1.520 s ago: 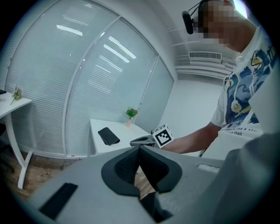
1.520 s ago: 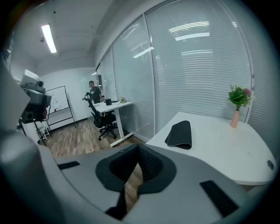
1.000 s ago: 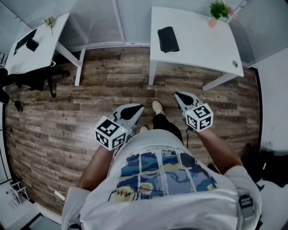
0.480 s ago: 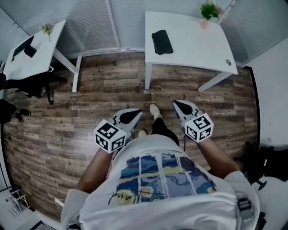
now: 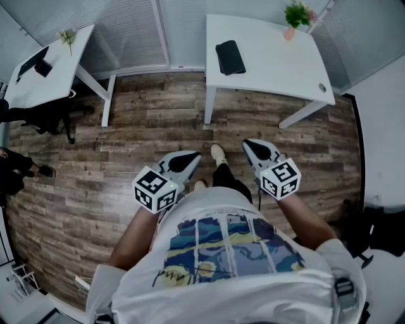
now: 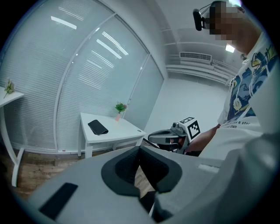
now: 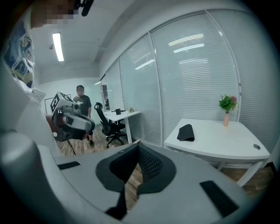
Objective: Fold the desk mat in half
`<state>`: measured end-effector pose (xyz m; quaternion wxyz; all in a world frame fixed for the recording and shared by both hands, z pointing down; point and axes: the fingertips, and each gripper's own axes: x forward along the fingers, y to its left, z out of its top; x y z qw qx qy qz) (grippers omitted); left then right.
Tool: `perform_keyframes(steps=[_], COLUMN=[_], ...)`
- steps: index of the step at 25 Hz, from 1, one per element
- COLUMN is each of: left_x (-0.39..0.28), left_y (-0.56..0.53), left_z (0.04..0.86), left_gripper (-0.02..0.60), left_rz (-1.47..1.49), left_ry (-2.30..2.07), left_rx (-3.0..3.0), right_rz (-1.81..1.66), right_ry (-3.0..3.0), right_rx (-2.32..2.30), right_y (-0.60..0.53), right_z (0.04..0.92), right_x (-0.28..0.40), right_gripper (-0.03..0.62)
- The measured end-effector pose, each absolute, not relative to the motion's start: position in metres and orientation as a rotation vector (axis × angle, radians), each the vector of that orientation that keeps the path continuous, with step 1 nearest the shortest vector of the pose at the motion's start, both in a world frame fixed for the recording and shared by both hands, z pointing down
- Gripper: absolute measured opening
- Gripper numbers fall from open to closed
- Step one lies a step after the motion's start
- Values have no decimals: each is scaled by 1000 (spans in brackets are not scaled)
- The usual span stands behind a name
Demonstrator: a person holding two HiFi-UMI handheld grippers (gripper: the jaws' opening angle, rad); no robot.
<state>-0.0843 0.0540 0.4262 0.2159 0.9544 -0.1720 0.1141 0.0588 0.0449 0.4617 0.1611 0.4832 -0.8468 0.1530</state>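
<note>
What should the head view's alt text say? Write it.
A person on a wood floor holds left tongs and right tongs, both shut and empty, short of a white desk bearing a black desk mat and a potted plant.

White table (image 5: 278,60) stands ahead of me by the blinds (image 5: 126,31). Green plant (image 5: 295,12) in a pink vase (image 5: 289,33) sits at its far right corner, cable hole (image 5: 321,88) near the right edge. Second white desk (image 5: 57,73) is off to my left with a dark device (image 5: 35,63) and a small plant (image 5: 68,37) on top. Black office chair (image 7: 105,124) is just beside it. Wood-plank floor (image 5: 95,183) under me. Person (image 7: 81,104) stands behind the chair. Ceiling strip light (image 7: 57,46) is on.
</note>
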Motion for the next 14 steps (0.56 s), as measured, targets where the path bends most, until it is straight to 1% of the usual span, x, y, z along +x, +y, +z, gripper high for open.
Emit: perform_keyframes(steps=[14], left_x=[-81], left_y=[47], left_z=[430], left_gripper=[3], left_rz=[302], left_ry=[-483], left_rx=[2631], right_rz=[387], right_ry=[-2434], right_rx=[1362], right_y=[35], right_z=[459], right_x=[56], right_gripper=[0])
